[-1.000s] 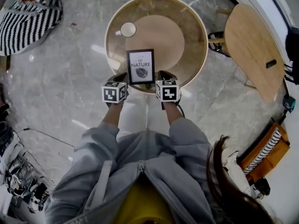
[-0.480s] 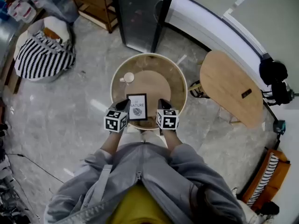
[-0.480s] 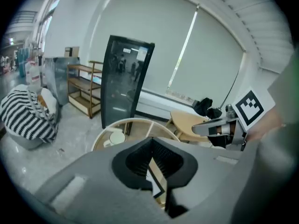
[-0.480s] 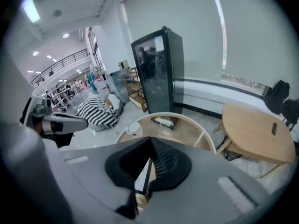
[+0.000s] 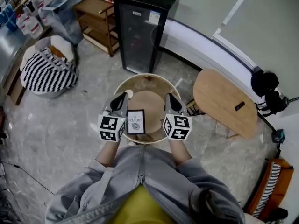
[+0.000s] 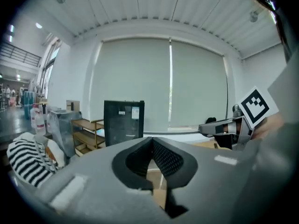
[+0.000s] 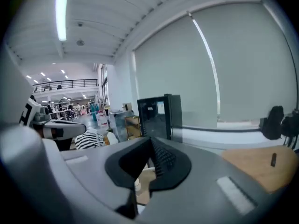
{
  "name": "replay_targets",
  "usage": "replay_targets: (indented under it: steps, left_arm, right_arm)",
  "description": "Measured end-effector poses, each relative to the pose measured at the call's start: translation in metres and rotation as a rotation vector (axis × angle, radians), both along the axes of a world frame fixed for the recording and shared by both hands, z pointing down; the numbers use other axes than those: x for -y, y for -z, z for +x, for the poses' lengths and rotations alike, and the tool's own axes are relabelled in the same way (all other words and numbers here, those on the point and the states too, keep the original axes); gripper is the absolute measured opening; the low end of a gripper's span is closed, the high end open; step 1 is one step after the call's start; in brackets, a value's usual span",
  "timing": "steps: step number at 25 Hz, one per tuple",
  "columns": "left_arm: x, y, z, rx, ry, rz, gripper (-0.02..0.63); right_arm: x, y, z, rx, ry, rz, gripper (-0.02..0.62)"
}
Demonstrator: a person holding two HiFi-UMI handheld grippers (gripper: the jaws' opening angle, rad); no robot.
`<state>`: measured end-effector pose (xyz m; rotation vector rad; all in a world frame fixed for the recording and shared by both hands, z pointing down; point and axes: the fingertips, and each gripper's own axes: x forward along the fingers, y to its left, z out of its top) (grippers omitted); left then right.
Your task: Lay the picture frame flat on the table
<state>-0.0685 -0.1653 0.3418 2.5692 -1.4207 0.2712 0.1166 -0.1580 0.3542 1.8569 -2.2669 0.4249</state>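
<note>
**Frame on the near side of the round desk, both grippers empty and clear of it**

The picture frame (image 5: 136,122) probably handles light and stiff. The front is likely glazed, so fragile, with smooth slippery edges. Best hold, as I judge it: pinch the black border on the left and right edges, one set of jaws per side, clear of the glass. Lower it slowly so the face doesn't knock the top.

Look: small upright rectangle, thin black border, white print inside with dark lettering and a grey leaf-like motif. The face shows toward the head camera. The view is too steep to tell whether it already lies flat or leans back on a stand.

Place: near part of the round desk (image 5: 175,90), close to the near rim. A small white cup (image 5: 129,94) sits at the far left of the same top.

The left gripper (image 5: 123,97) and right gripper (image 5: 169,97) frame it left and right in the head view, but neither touches it. Their own views look out across the room, not at the frame. Both pairs of jaws are closed together with nothing between them.

Further out, a black glass-door cabinet (image 5: 147,27) stands beyond the desk. A wooden shelf unit (image 5: 96,24) is far left, a striped bag (image 5: 49,73) sits left on the floor, and an oval wooden top (image 5: 224,101) is on the right.
</note>
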Motion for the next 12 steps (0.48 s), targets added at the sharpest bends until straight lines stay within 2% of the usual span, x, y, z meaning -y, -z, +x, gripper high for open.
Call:
replay_targets:
  steps: [3, 6, 12]
  left_arm:
    - [-0.009, 0.048, 0.002, -0.024, 0.023, 0.098, 0.003]
    - [-0.017, 0.086, 0.003, -0.046, 0.031, 0.16, 0.003]
    - [-0.033, 0.132, 0.004, -0.043, 0.037, 0.233, 0.003]
  right_arm:
    - [-0.006, 0.053, -0.005, -0.042, 0.019, 0.125, 0.0]
    - [-0.018, 0.095, -0.01, -0.059, 0.027, 0.227, -0.002]
    - [-0.039, 0.142, -0.021, -0.076, 0.052, 0.327, 0.0]
